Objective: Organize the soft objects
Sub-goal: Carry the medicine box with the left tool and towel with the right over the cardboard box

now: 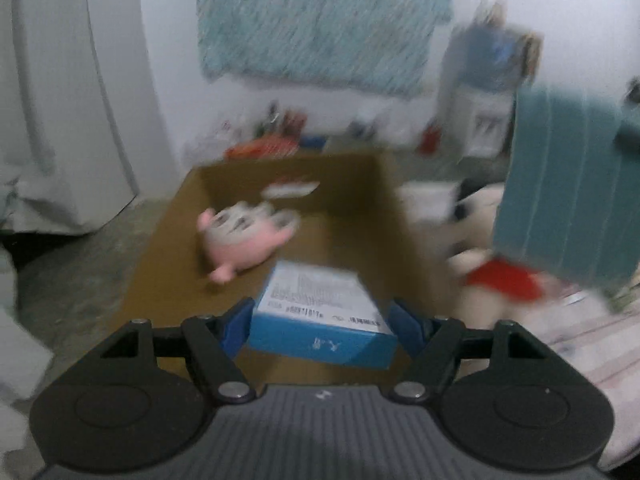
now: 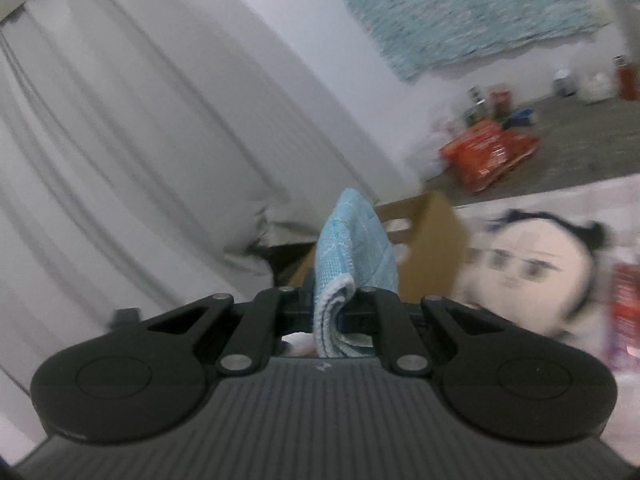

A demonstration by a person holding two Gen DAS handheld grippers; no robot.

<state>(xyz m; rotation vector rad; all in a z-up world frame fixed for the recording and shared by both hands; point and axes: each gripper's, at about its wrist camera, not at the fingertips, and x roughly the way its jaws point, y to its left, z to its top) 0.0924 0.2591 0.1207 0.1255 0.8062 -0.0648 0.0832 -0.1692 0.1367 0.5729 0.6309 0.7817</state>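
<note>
Above, the left claw [image 1: 320,320] grips a blue box [image 1: 320,320] between its pads over a cardboard box [image 1: 380,200] holding a pink plush [image 1: 240,236], while the right claw [image 2: 326,300], closed, pinches a blue cloth [image 2: 352,240] near a doll [image 2: 528,268].
</note>
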